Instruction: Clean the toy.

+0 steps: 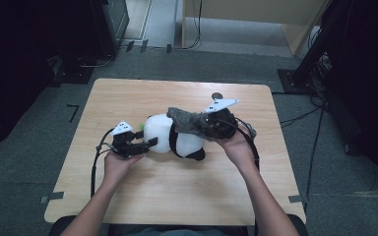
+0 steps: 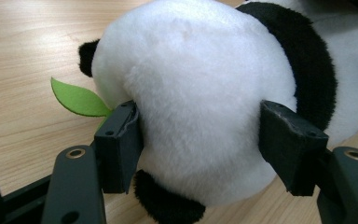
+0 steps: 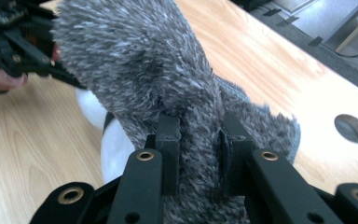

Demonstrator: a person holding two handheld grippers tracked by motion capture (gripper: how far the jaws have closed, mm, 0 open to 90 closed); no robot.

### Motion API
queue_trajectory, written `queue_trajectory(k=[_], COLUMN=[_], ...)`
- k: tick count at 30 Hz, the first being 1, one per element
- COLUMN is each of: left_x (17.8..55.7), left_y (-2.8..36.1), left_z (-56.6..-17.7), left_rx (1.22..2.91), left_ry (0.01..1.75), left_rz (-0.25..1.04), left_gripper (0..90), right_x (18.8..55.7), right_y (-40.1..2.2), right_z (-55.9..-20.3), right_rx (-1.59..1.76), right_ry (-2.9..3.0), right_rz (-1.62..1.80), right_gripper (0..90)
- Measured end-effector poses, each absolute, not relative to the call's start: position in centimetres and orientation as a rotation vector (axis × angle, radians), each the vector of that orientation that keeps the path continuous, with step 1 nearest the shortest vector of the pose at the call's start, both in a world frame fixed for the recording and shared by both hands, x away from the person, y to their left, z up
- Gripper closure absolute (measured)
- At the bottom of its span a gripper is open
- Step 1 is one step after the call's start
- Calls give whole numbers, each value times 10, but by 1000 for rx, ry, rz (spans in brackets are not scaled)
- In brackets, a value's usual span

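Your left gripper [image 2: 200,144] clamps half-wide on the panda plush [image 1: 170,135] lying mid-table [image 1: 128,196], likely to steady it, while your right gripper [image 3: 198,154] pinches the grey furry cloth [image 3: 140,70] nearly shut, draping it over the panda's far end

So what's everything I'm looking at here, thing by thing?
plush panda: one, white and black, lying mid-table, clamped by the left gripper
green leaf: one, felt, beside the panda
grey furry cloth: one, draped over the panda, pinched by the right gripper
table: one, light wood, with a round hole near its far edge
left gripper: black, in the left hand
right gripper: black, in the right hand
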State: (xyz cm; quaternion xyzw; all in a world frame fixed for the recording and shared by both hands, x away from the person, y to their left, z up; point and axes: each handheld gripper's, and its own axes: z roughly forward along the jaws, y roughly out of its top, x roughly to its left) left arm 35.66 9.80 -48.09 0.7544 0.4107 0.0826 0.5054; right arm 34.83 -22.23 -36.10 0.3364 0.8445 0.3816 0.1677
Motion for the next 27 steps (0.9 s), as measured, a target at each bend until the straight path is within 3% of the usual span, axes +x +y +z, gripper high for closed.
queue_trajectory(k=[27], left_x=[356], left_y=[98], left_z=[-480], left_rx=[1824], left_ry=[988], left_rz=[205], left_gripper=[329], right_x=[396], right_y=[-113], right_z=[-374], right_rx=[875], right_ry=[2521], right_rz=[1073], right_gripper=[731])
